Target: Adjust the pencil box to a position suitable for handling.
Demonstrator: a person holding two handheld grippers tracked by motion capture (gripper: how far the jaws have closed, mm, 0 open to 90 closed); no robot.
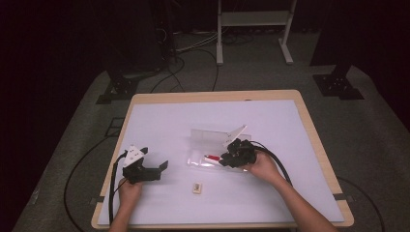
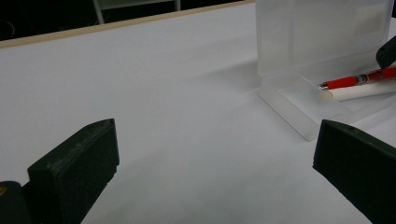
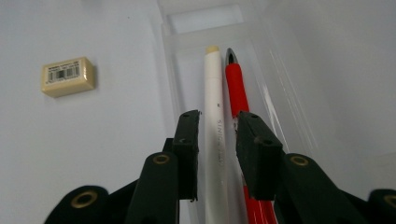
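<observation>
The red pen (image 3: 236, 86) and the white pen (image 3: 214, 93) already lie side by side in the clear case (image 1: 212, 145), whose lid stands up. The right tongs (image 3: 218, 128) are over them, slightly spread, with the white pen between and not pinched. The eraser (image 1: 197, 188) waits on the tabletop (image 1: 270, 193); I judge it goes in next. The left tongs (image 2: 215, 163) rest wide spread, holding nothing.

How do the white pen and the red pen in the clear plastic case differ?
The slim white pen has a pale cream tip; the red pen ends in a dark metallic point. The white pen runs between the right tool's pads, whereas the red pen passes under the right-hand pad. The white pen bears small printed lettering; none is visible on the red pen. Both lie flat, side by side and parallel, in the clear plastic case.
</observation>
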